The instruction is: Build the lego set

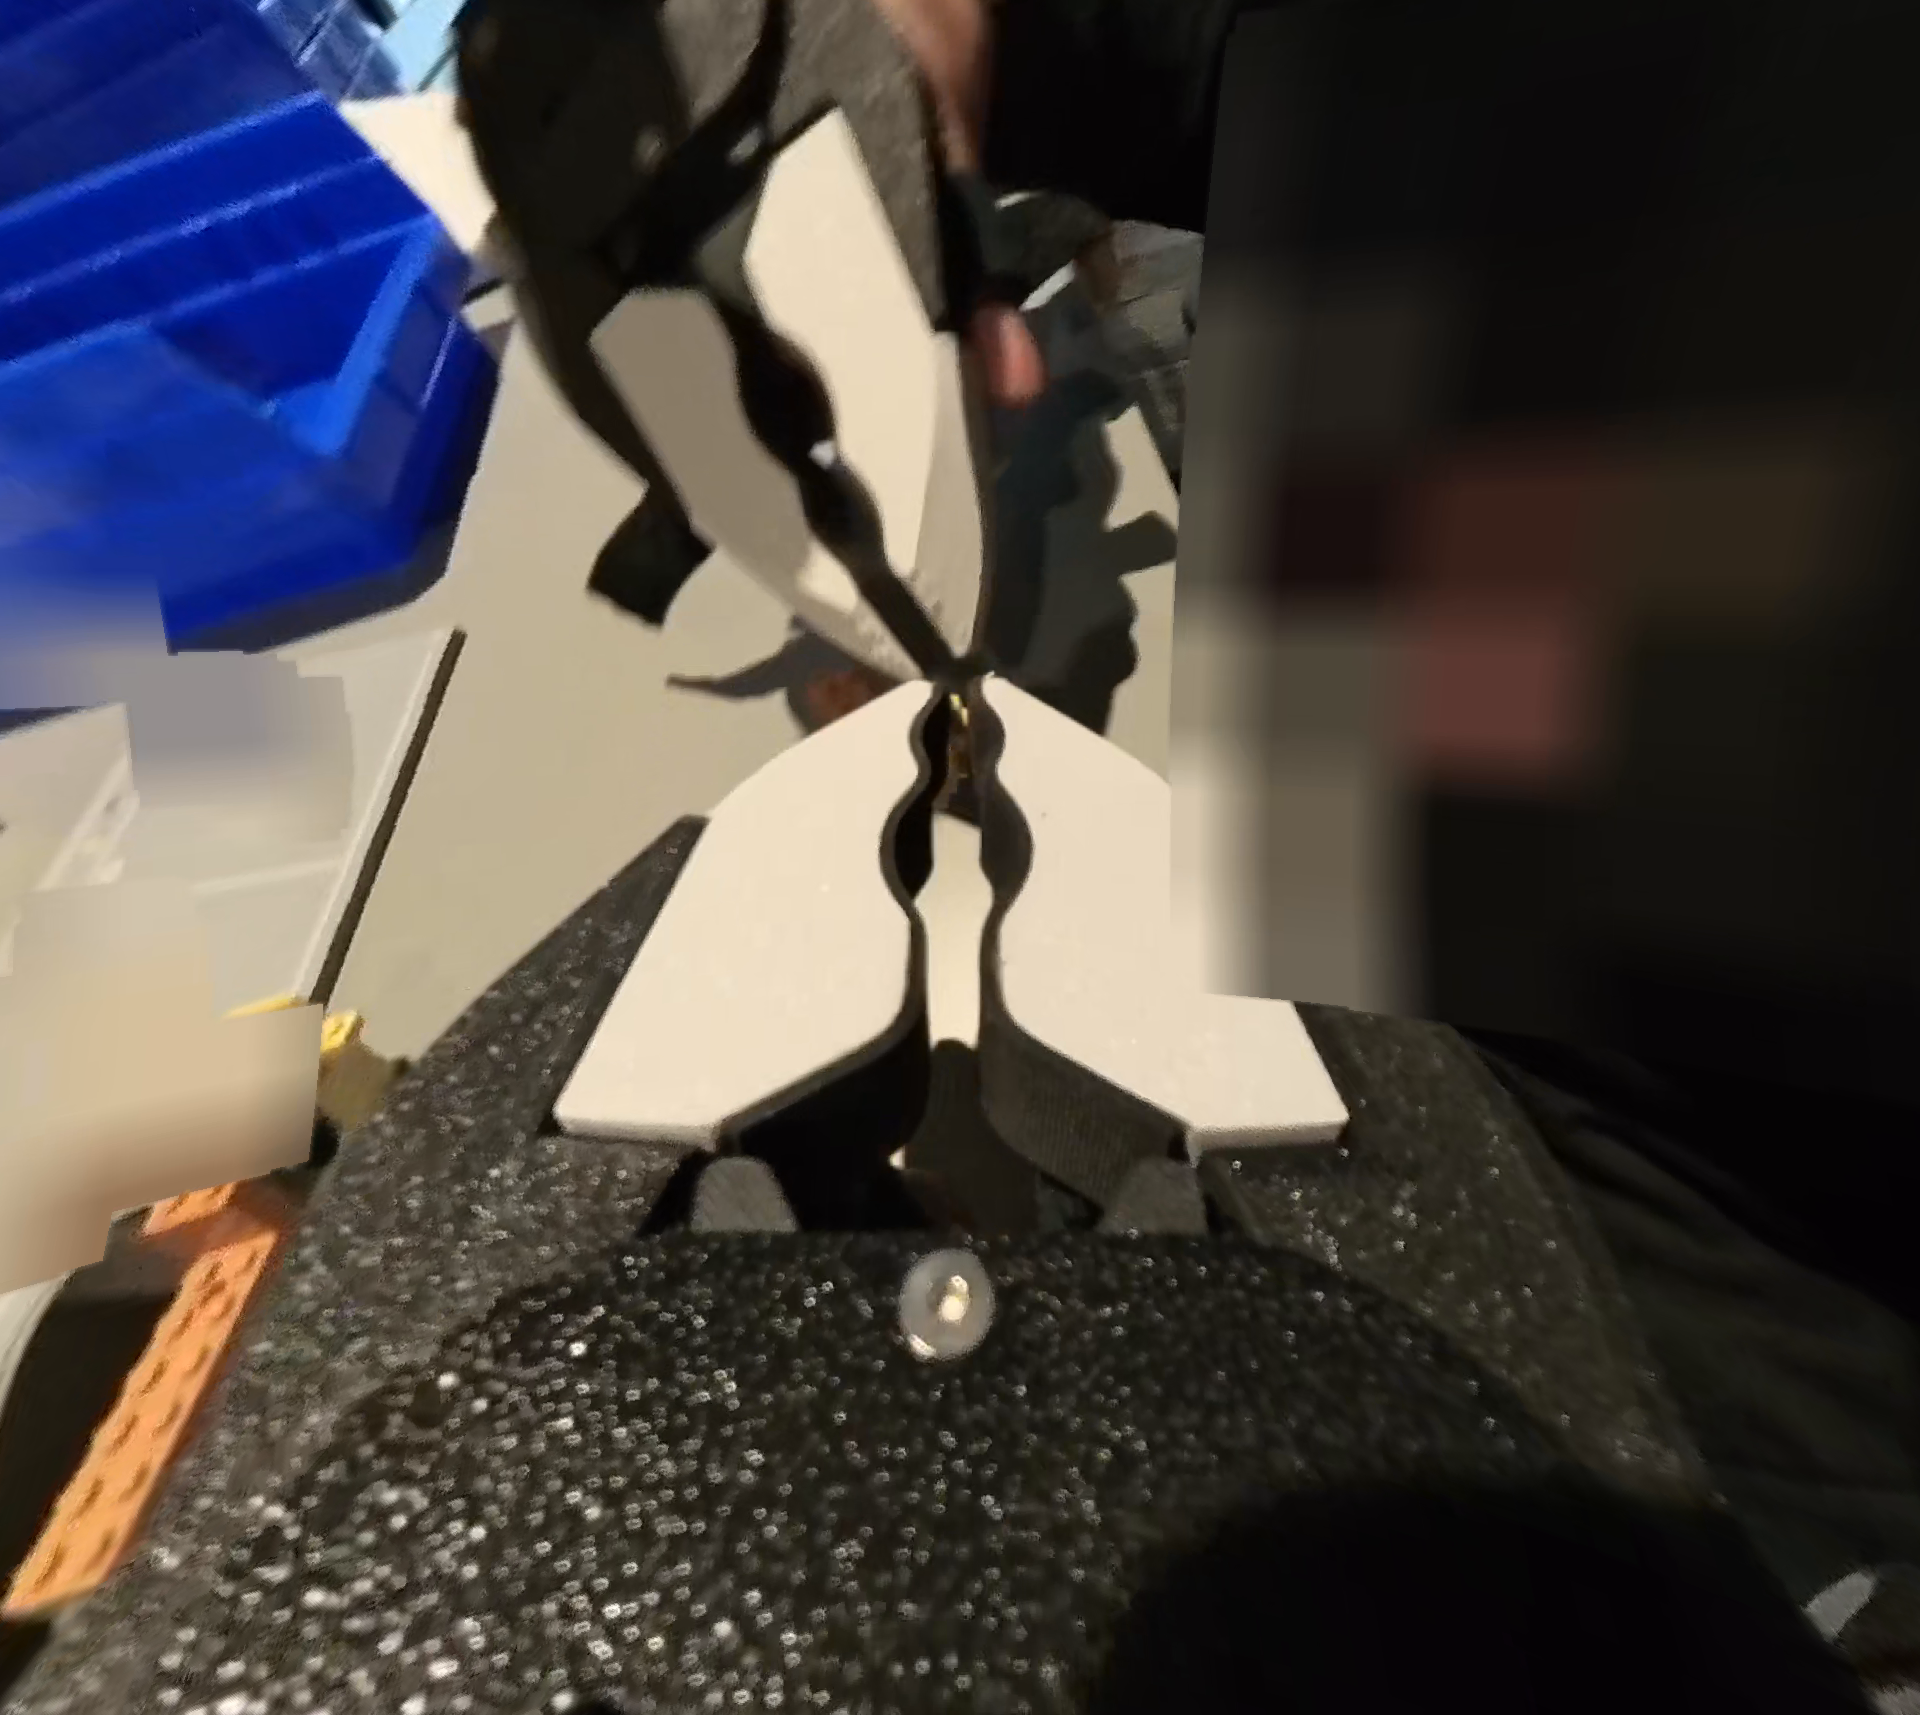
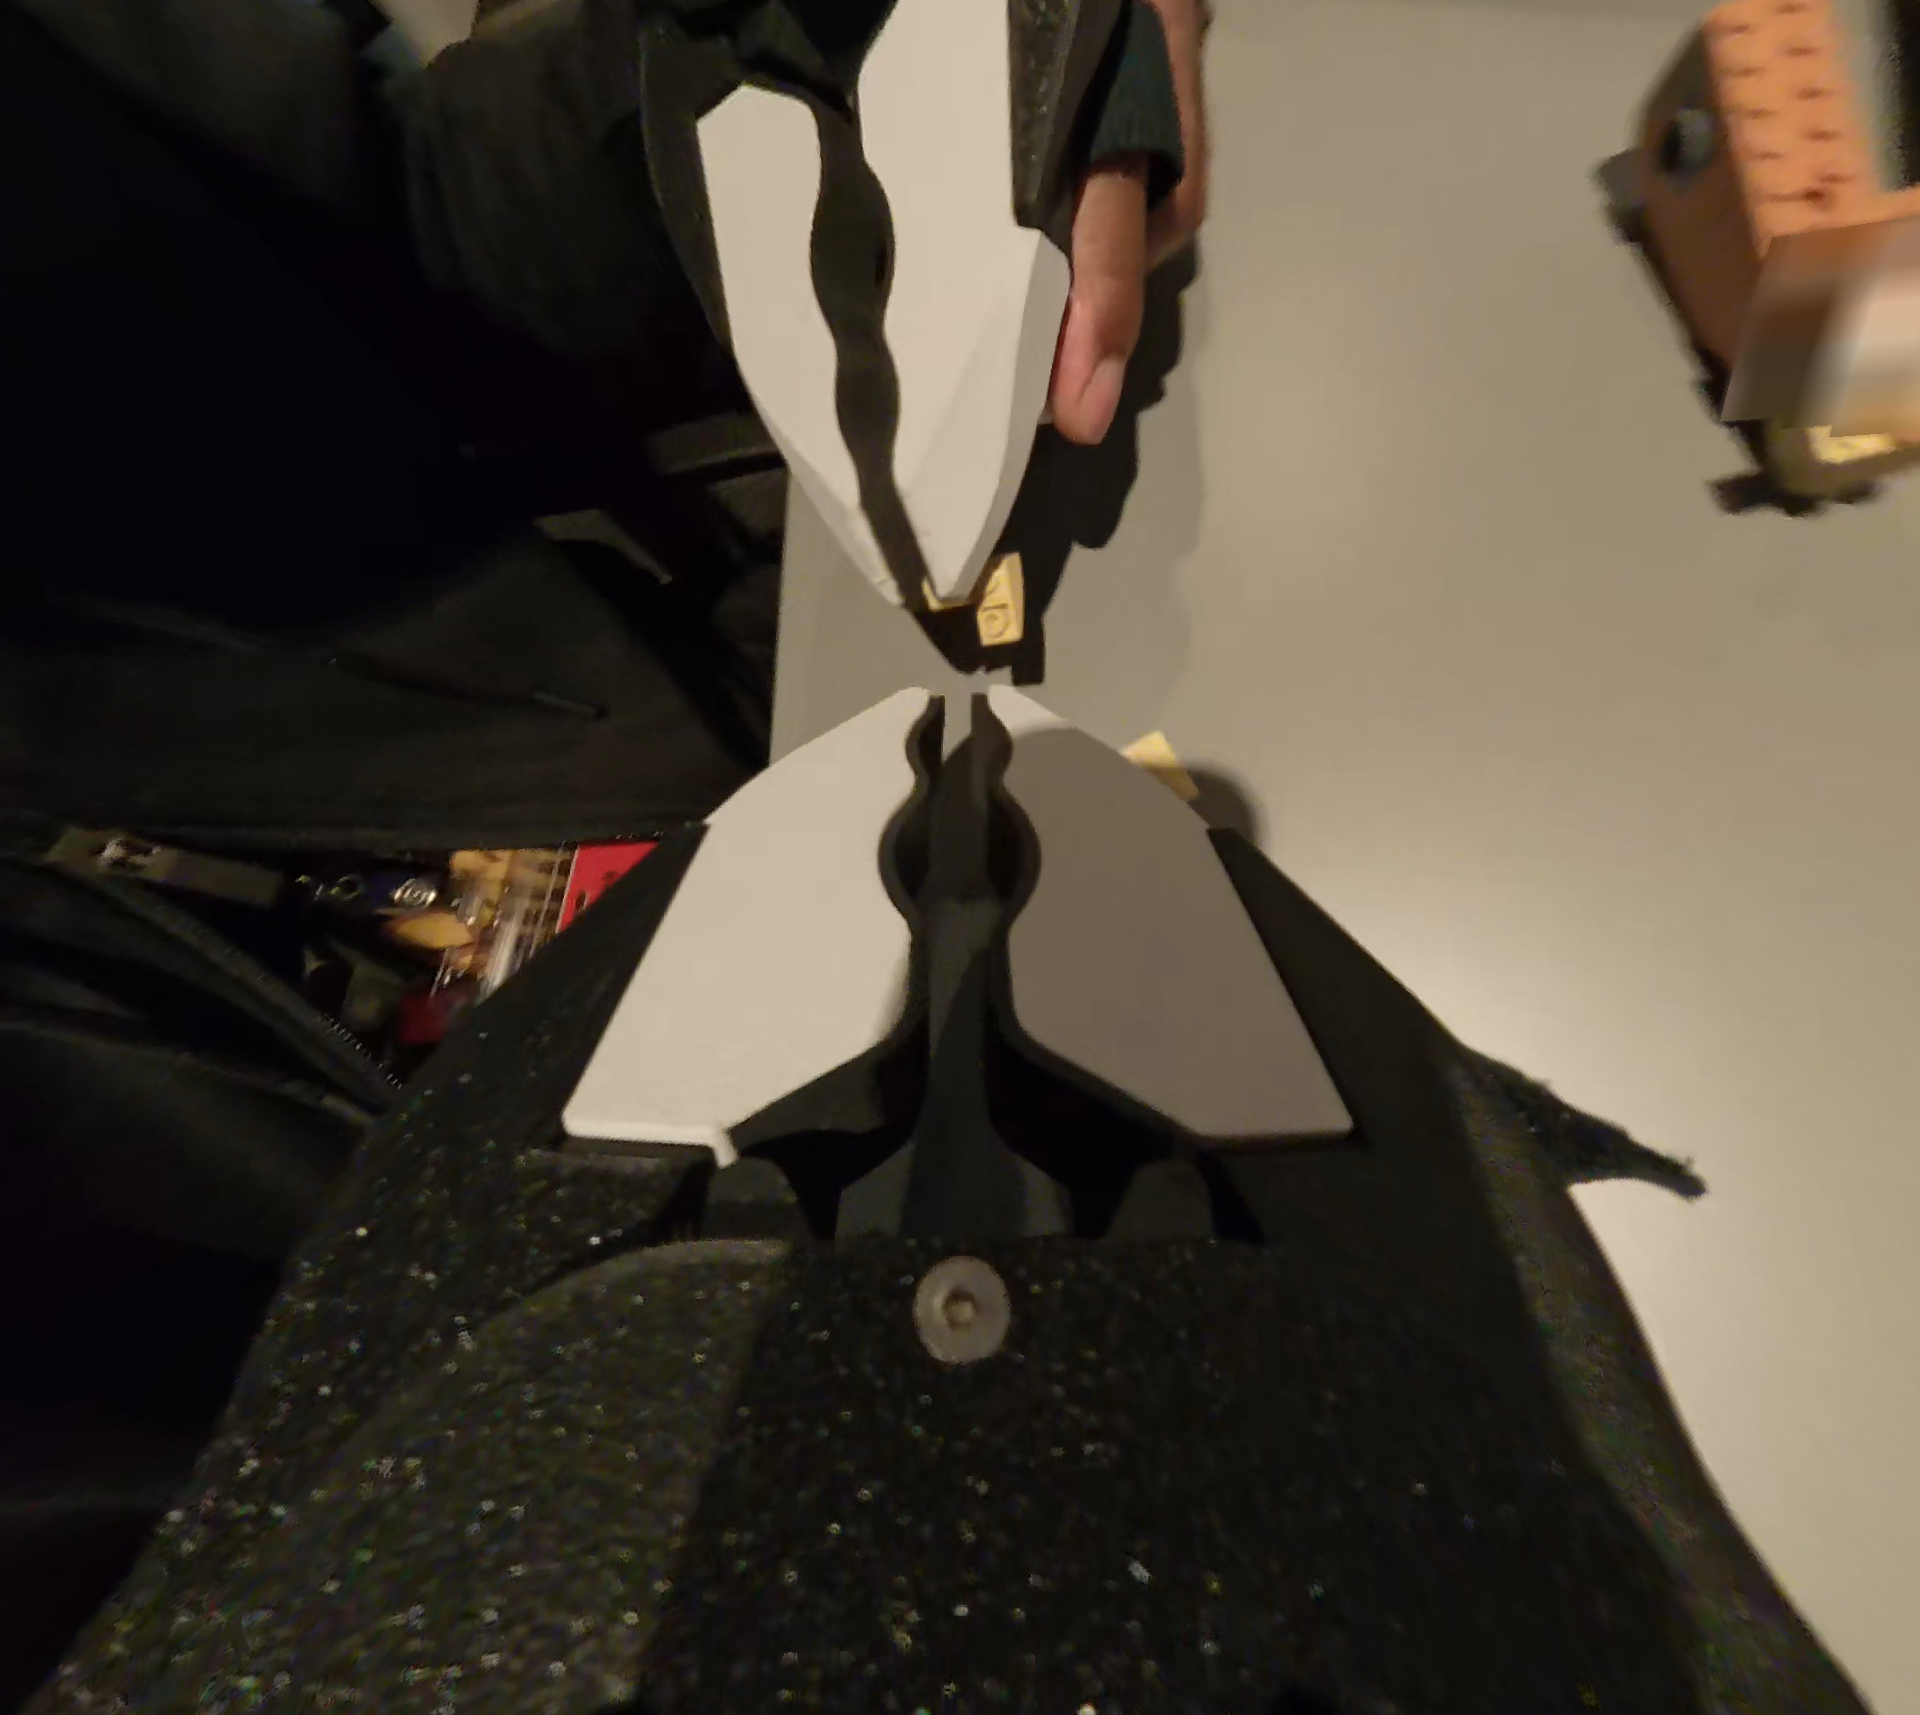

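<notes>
Left gripper pinches small tan/black lego piece at fingertips — light, rigid, slippery, so hold flat sides; right gripper nearly closed on a thin dark part I can't ID.

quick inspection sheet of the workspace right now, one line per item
surface: pale grey table, mostly bare where it shows
job's things: small tan lego piece pinched at the left gripper's tips; orange studded lego build standing on the table farther off; orange studded plate at the left wrist view's edge
clutter: blue bins stacked beyond the table
grippers: left gripper shut on the tan piece; right gripper tips nearly together, tip to tip with the left, grip unclear
cables: nothing seen
surroundings: person in dark clothing close by; hand on the left gripper
</notes>
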Action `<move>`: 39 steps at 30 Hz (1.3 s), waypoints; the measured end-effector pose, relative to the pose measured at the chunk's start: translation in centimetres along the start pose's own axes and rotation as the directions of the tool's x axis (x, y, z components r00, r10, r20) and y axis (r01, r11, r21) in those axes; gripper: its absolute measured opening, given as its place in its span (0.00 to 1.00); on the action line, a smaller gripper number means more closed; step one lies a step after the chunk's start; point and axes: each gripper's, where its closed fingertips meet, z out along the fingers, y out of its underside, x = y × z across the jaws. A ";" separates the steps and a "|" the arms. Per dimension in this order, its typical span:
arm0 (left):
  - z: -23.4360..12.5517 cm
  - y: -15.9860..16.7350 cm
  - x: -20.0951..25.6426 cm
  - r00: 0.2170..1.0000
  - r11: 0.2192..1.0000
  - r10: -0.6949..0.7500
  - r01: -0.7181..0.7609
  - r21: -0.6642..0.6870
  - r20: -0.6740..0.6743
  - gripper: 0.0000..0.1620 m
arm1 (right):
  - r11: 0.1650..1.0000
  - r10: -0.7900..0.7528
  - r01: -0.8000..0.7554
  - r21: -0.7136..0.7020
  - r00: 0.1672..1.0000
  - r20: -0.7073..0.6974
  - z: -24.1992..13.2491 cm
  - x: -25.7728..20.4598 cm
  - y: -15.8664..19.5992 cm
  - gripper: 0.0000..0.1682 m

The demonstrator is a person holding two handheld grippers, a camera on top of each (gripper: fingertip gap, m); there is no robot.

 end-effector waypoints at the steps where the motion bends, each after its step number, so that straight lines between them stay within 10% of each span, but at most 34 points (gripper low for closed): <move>1: 0.0 0.1 -0.2 1.000 1.000 -0.016 0.016 0.007 0.005 0.02 | 1.000 0.005 -0.004 0.019 1.000 -0.021 -0.3 0.1 0.0 0.03; 16: -3.3 -2.0 -4.4 0.914 0.869 -0.405 0.386 0.311 -0.001 0.01 | 0.974 0.218 -0.163 0.159 0.872 -0.439 -0.7 1.2 3.6 0.19; 39: 0.5 -1.6 -0.9 0.547 0.647 -0.762 0.643 0.410 0.346 0.01 | 0.972 0.219 -0.142 0.189 0.840 -0.497 -1.5 0.9 5.1 0.20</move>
